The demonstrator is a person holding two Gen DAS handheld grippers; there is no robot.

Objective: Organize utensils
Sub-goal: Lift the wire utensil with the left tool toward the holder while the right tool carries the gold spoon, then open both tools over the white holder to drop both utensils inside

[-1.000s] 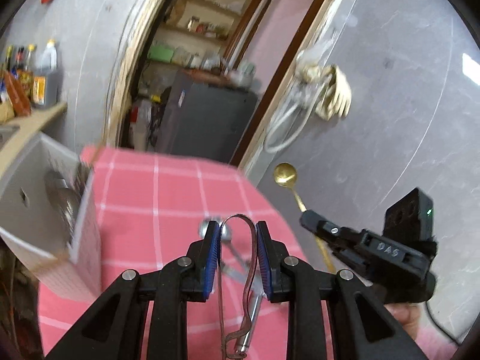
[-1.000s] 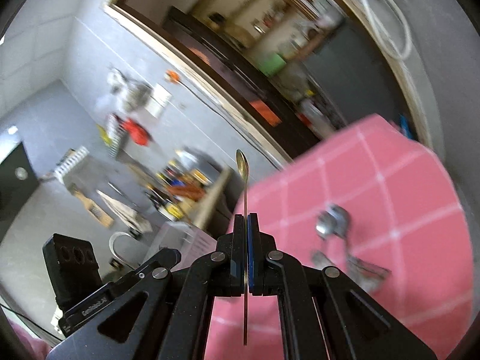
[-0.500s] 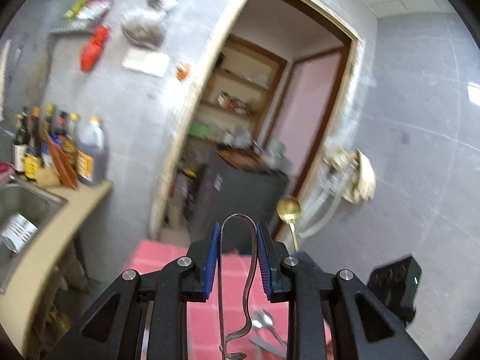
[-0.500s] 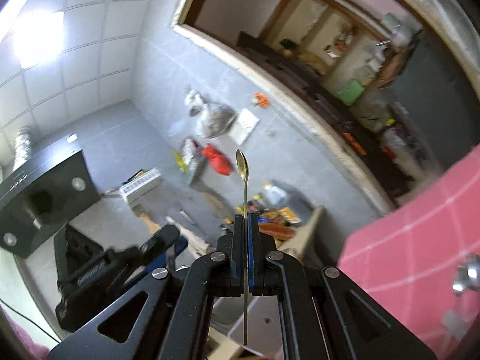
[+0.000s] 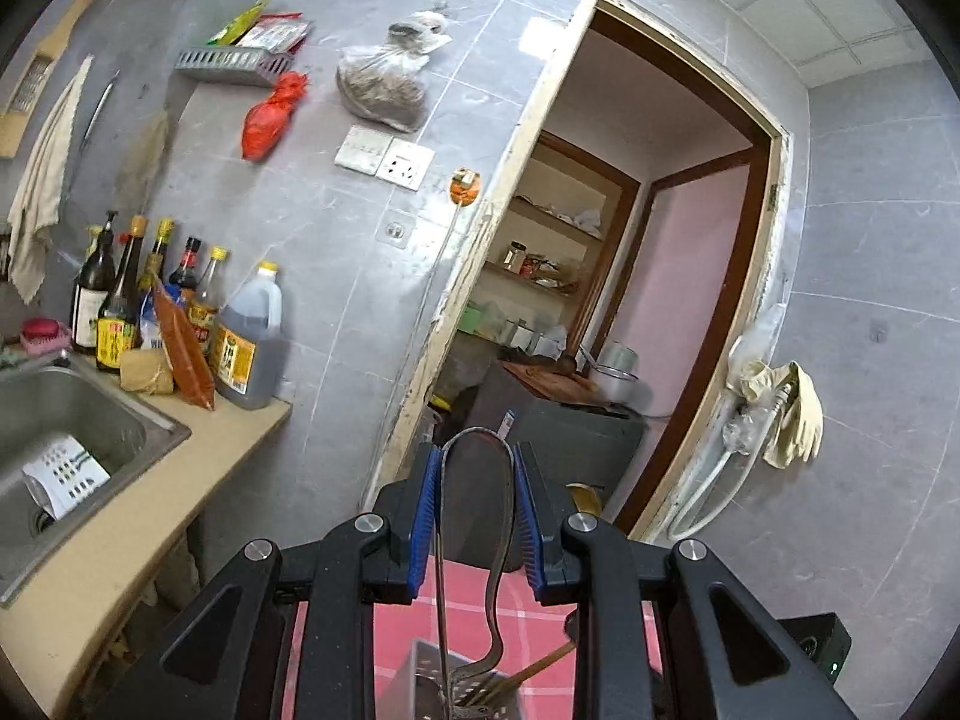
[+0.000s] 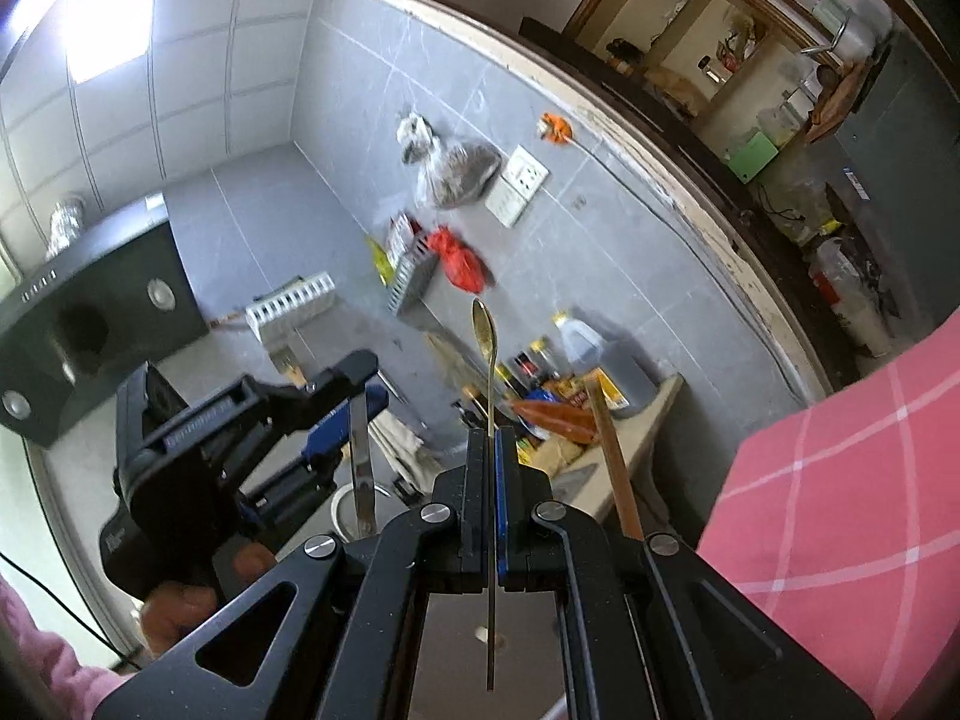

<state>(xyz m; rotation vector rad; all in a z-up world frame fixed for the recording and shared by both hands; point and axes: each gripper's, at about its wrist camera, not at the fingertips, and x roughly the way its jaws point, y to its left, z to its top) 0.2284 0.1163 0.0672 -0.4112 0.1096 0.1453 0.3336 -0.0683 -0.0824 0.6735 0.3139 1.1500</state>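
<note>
The left tool (image 5: pixel 478 513) is clamped on the looped end of a pair of metal tongs (image 5: pixel 474 546), its blue pads (image 5: pixel 423 522) pressing the two arms from outside; the tongs hang bend-up, tips down inside a perforated metal utensil holder (image 5: pixel 420 687) that stands on the pink checked cloth (image 5: pixel 540 618) covering the bench. Held this way, the tongs seem ready to drop into the holder once the pads part. A fork and a wooden stick already lean inside it.

The right tool (image 6: pixel 493 504) is closed tight on the thin handle of a gold spoon (image 6: pixel 483 330), bowl up, the handle's end pointing down toward a grey surface below, which looks like the holder seen from above, though that is not certain. A vertical grip suits lowering the spoon handle-first. The wooden stick (image 6: pixel 618 480) rises just beside this tool. The left tool (image 6: pixel 336 420) shows here too, near and slightly ahead.
</note>
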